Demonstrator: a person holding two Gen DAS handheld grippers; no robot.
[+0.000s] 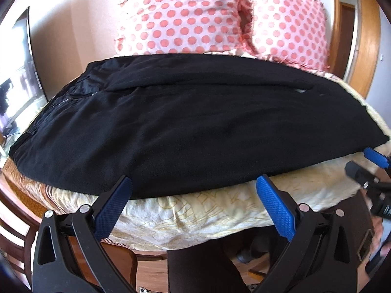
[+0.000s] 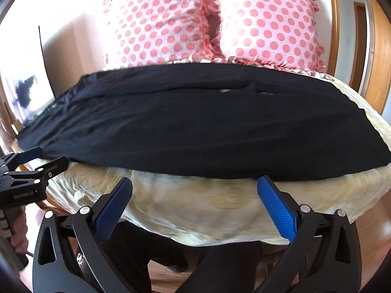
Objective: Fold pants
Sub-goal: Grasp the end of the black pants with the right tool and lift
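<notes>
Nearest: left claw (image 1: 193,183), blue pads wide apart, gripping nothing, tips just at the near hem of the black pants (image 1: 185,127). Right claw (image 2: 194,184) likewise spread and empty, tips at the same near edge further right. Pants laid flat across the bed (image 1: 195,210), waistband left, leg ends right, legs side by side with a narrow slit between them. Bare cream bedspread along the near edge and at the right end. Two pink dotted pillows (image 2: 212,22) against the far side. Left view alone: right claw at its right edge. Right view alone: left claw at its left edge.
</notes>
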